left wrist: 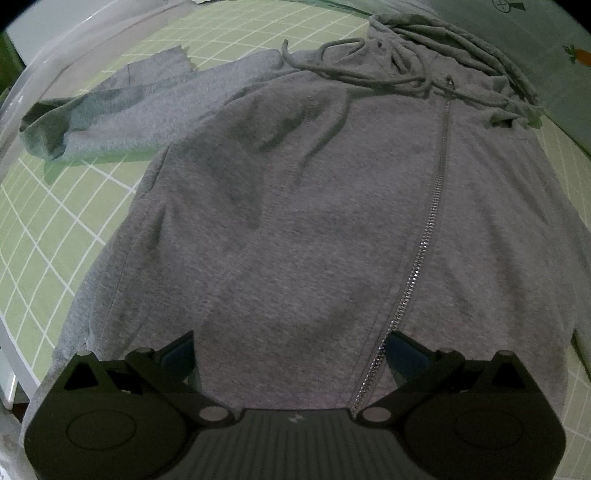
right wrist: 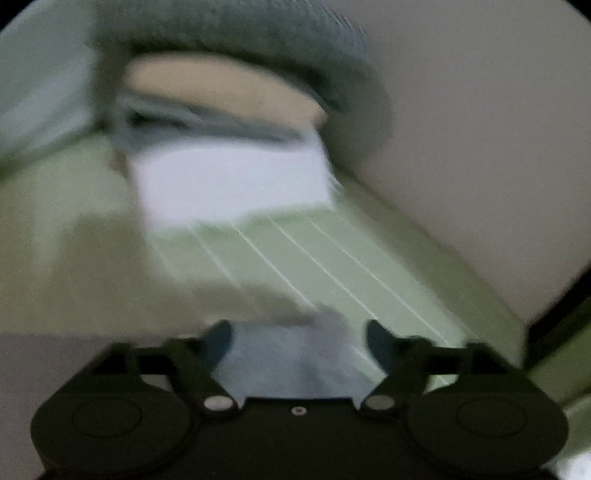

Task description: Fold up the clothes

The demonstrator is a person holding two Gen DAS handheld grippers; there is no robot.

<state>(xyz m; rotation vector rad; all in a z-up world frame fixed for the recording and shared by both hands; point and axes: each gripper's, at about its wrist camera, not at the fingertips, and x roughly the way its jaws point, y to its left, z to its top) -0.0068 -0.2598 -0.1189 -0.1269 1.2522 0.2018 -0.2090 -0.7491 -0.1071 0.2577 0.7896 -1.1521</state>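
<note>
Both pairs of jaws are seen spread wide, with nothing clamped between them. On the left, the left gripper (left wrist: 291, 350) is held over the near hem of a grey zip hoodie (left wrist: 314, 221), which is laid flat on a green mat with a white grid (left wrist: 48, 229). Grey fabric fills the gap between its fingers, but no pinch by the pads is seen. The hoodie's zipper (left wrist: 432, 221) is seen running from beside the right finger up toward the far collar, where the hood and drawstrings (left wrist: 369, 74) are bunched. One sleeve (left wrist: 122, 114) is stretched out to the far left across the mat.

On the right, the right gripper (right wrist: 299, 343) is shown in a heavily blurred picture. A pale grey piece of cloth (right wrist: 295, 358) is seen between its released fingers; whether it is touched cannot be told. Beyond it the green mat is visible, and a grey ribbed cuff (right wrist: 258, 33) is arched across the far top.
</note>
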